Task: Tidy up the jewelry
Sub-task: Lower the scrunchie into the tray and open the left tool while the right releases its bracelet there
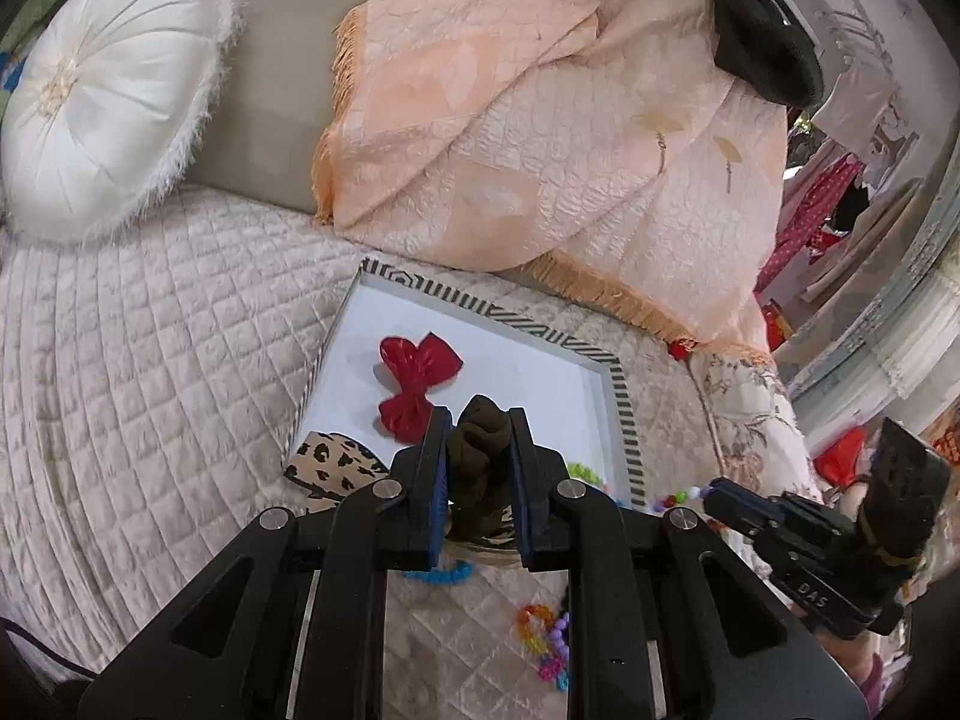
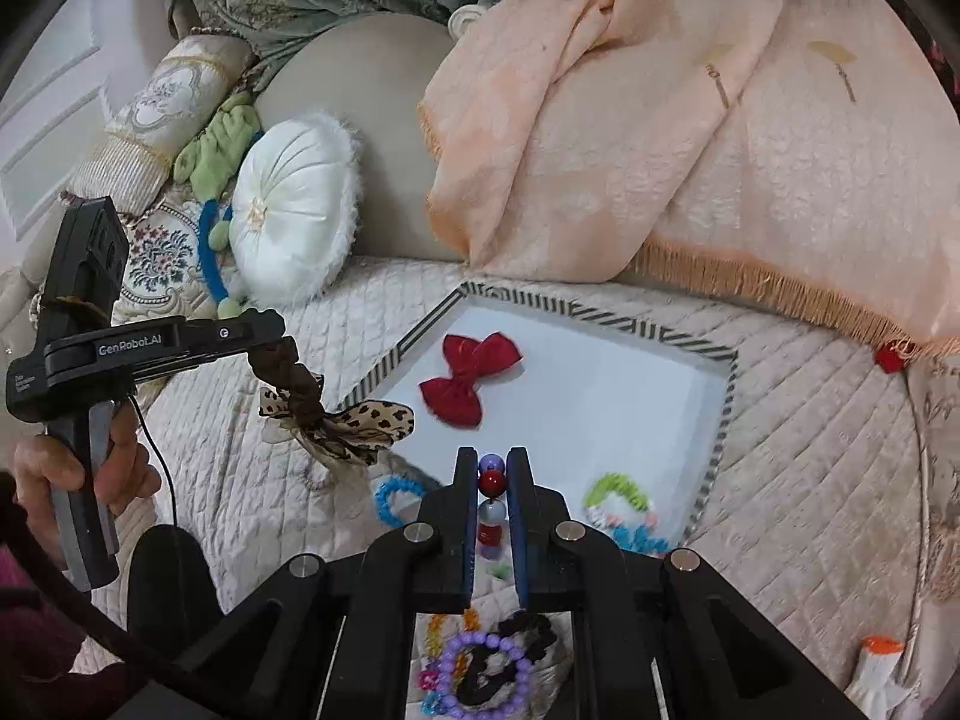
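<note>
Brown scrunchie [image 1: 478,456] clamped between left tool [image 1: 478,420] fingers.

Home bedroom: quilted bed [image 1: 150,312], round cushion [image 1: 108,96].

Both tools [image 1: 478,420] [image 2: 492,462] clamped, left raised.

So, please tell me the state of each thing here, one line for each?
Left tool: shut on the brown leopard hair tie, lifted.
Right tool: shut on a bead string.
Striped tray: open, no lid.
Red bow: lying in the tray.
Purple bead bracelet: on the quilt, outside the tray.
</note>
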Available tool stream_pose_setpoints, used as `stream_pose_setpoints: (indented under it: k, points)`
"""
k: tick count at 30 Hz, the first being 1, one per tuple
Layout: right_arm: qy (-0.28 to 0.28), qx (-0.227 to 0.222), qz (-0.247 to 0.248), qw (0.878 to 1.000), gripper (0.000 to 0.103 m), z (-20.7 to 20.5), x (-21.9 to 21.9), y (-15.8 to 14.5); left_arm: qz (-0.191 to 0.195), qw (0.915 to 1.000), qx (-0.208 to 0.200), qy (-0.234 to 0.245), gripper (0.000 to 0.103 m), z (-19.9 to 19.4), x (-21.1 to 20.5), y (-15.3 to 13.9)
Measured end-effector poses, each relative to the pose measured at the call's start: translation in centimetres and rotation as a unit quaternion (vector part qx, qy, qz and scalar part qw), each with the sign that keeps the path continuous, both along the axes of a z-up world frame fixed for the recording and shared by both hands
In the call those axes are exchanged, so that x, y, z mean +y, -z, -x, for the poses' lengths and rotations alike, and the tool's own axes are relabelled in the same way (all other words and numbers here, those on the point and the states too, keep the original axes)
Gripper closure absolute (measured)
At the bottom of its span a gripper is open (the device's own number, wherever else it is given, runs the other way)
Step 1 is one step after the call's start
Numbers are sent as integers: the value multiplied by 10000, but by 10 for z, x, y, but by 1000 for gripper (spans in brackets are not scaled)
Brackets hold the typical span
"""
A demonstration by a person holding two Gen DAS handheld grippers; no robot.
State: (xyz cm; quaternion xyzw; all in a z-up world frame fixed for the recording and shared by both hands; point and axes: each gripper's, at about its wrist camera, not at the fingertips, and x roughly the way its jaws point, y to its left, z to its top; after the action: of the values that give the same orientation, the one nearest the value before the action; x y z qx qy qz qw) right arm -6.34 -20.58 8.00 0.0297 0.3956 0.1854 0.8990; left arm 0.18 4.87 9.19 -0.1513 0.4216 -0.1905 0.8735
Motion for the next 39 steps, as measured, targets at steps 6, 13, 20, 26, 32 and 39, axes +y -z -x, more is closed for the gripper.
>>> stream_pose_setpoints:
  k: [6, 13, 20, 26, 32, 39]
  points:
    - [180, 65, 60, 9998, 94, -22, -11, 5, -271, 9996, 65, -2, 87, -24, -15, 13]
    - [275, 249, 155, 9992, 94, -56, -13, 22, -448, 9987, 239, 10, 87, -50, -32, 39]
    - [410, 478, 165, 9979, 94, -93, -18, 46, -538, 9977, 391, 94, 87, -77, -49, 63]
    - [643, 827, 242, 9942, 94, -135, -33, 82, -614, 9954, 729, -65, 87, -94, -44, 98]
    - [1183, 1182, 431, 9850, 94, -160, -68, 117, -779, 9933, 849, -89, 86, -93, -36, 115]
    - [1301, 1209, 324, 9836, 91, -152, -75, 126, -1080, 9914, 734, -45, 75, -87, -42, 117]
